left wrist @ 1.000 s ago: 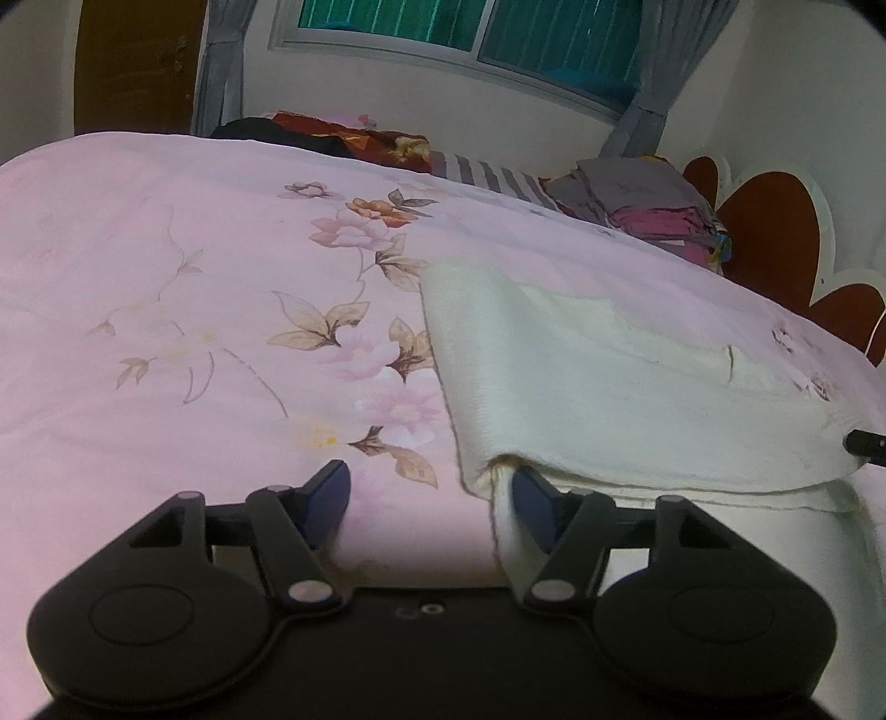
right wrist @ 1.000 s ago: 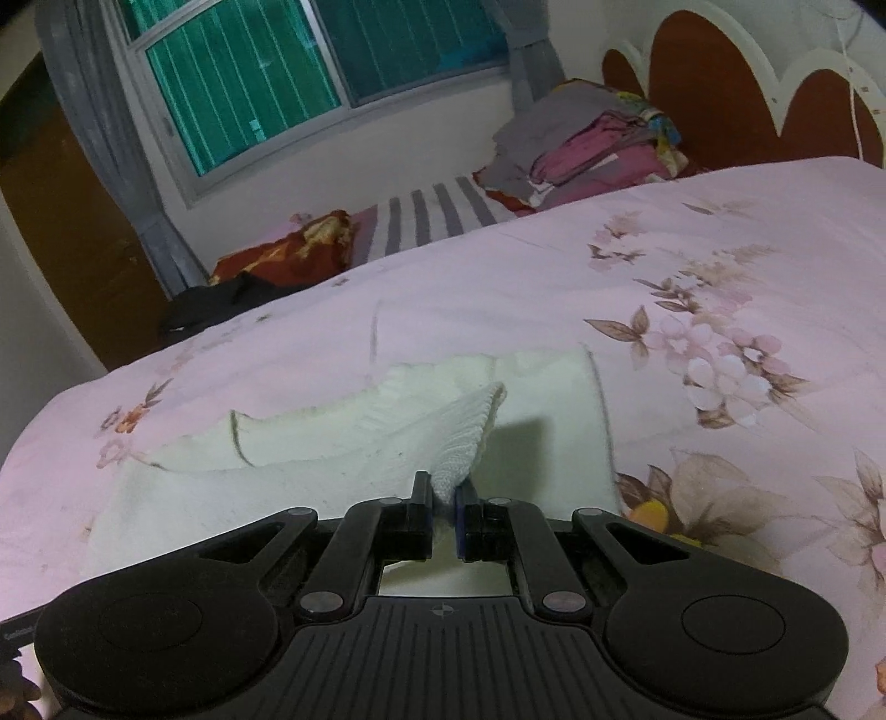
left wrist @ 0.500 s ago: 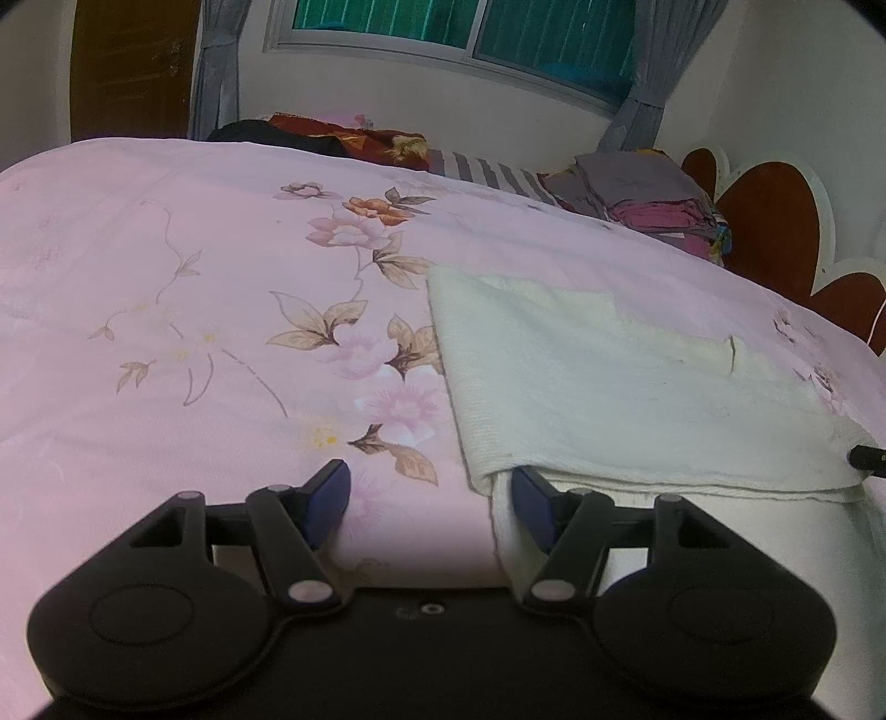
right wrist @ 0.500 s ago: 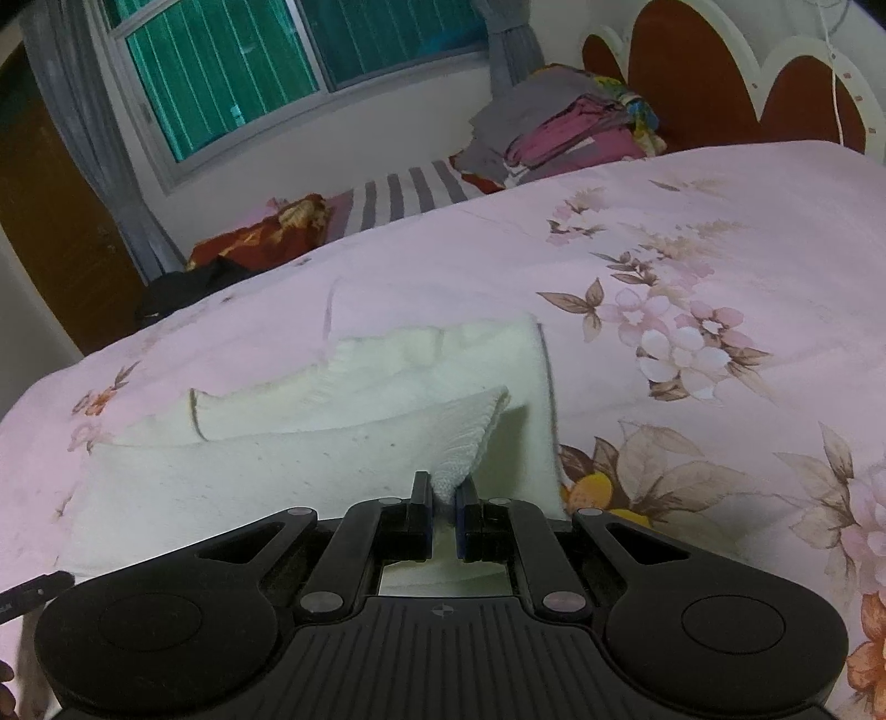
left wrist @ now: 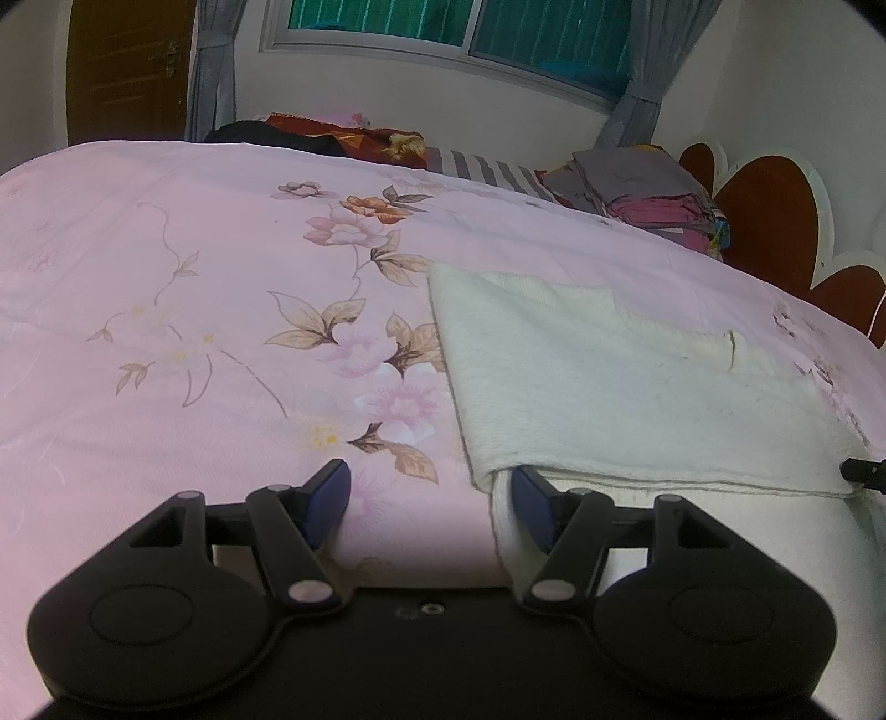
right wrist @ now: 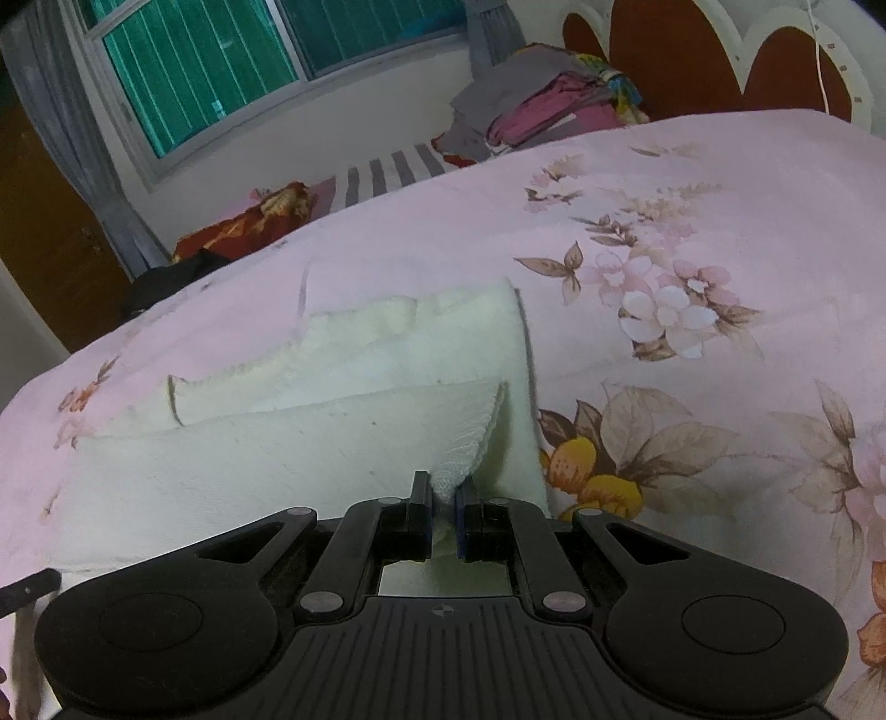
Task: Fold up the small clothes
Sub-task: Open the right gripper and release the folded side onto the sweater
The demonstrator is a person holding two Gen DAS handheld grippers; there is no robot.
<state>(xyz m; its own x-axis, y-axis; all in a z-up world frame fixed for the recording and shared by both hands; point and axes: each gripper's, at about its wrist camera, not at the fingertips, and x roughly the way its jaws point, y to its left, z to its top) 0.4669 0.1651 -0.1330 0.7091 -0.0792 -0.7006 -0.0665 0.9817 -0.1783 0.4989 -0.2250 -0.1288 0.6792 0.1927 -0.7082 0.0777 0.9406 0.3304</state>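
Black hand-held gripper [right wrist: 443, 520] — blue pads [left wrist: 326, 498], silver pivots

From my left wrist view, the folded garment [left wrist: 609, 387] lies on the bed [left wrist: 166, 277] toward its right side, with my left gripper [left wrist: 429, 498] at the garment's near left corner, one finger over the bedspread and the other against the cloth's edge. My right gripper [right wrist: 443, 512] sits at the garment's near right corner. Behind it, at the bed's far edge by the headboard [left wrist: 775, 221], rests a pile of clothes [left wrist: 653, 188], with a window [left wrist: 454, 27] beyond.
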